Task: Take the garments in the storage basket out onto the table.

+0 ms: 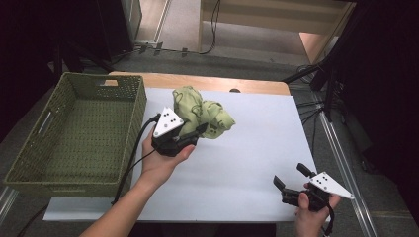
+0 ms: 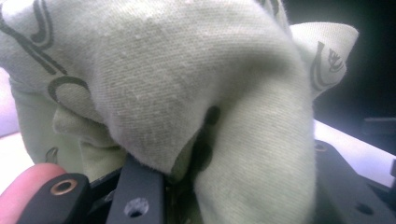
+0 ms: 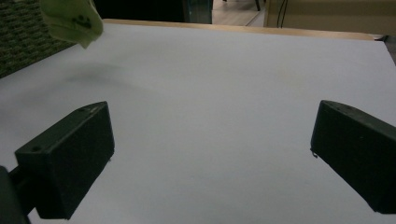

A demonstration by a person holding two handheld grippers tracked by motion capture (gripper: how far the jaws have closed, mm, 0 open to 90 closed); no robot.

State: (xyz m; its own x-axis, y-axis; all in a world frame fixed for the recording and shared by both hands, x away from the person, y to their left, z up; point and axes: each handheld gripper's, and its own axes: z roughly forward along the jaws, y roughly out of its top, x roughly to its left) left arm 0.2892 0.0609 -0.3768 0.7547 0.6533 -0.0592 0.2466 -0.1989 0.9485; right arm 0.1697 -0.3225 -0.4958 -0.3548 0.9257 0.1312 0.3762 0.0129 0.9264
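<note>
A crumpled pale green cloth [image 1: 205,111] with dark printed marks is bunched up over the back of the white table sheet [image 1: 257,148]. My left gripper [image 1: 195,129] comes at it from the left and is shut on the cloth's near side. In the left gripper view the cloth [image 2: 187,84] is gathered between the black jaws of this gripper [image 2: 238,191]. A corner of the cloth [image 3: 70,18] hangs above the sheet with a faint shadow under it. My right gripper [image 1: 290,175] rests near the front right of the sheet, open, and the right gripper view has nothing between the jaws [image 3: 210,149].
A green woven basket [image 1: 29,163] with cut-out handles stands at the left of the table, touching the sheet's left edge, with nothing in it. Beyond the wooden back edge [image 1: 197,81] are dark stands and cables on the floor.
</note>
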